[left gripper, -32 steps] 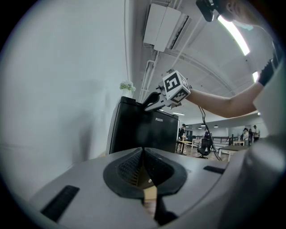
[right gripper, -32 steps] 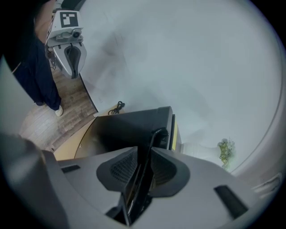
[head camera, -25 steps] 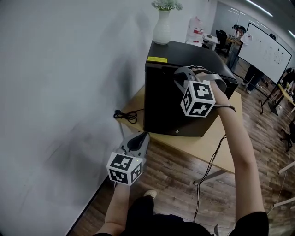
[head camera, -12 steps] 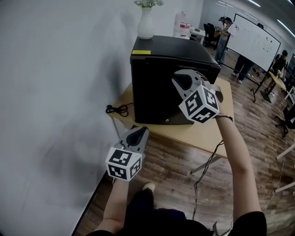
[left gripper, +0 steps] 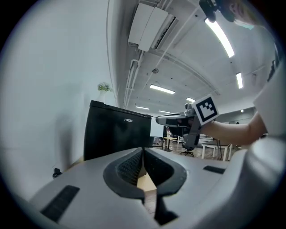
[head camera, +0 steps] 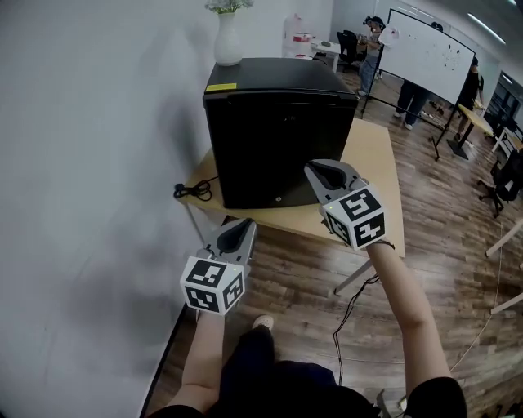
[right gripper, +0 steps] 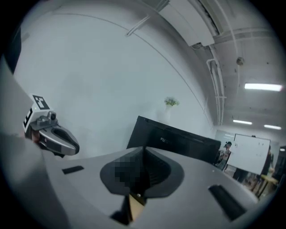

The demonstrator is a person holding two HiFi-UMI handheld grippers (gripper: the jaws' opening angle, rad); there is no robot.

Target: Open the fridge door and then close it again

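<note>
Right tool [head camera: 315, 171] drew back from closed black box-shaped fridge [head camera: 278, 131] at 12 o'clock, jaws closing on nothing; left tool [head camera: 243, 228] sat pinched together, empty.

The fridge [head camera: 278, 139] shows a uniformly dark front in the head view; door seam and handle cannot be made out; the yellow label [head camera: 221, 87] on its top edge is too small to read; the flowers [head camera: 229, 5] in the vase [head camera: 227, 41] are cut off by the upper edge; the table [head camera: 376, 180] is hidden at its rear behind the fridge; whiteboard [head camera: 425, 53] markings are illegible; the people [head camera: 369, 57] near it are too small to detail.
</note>
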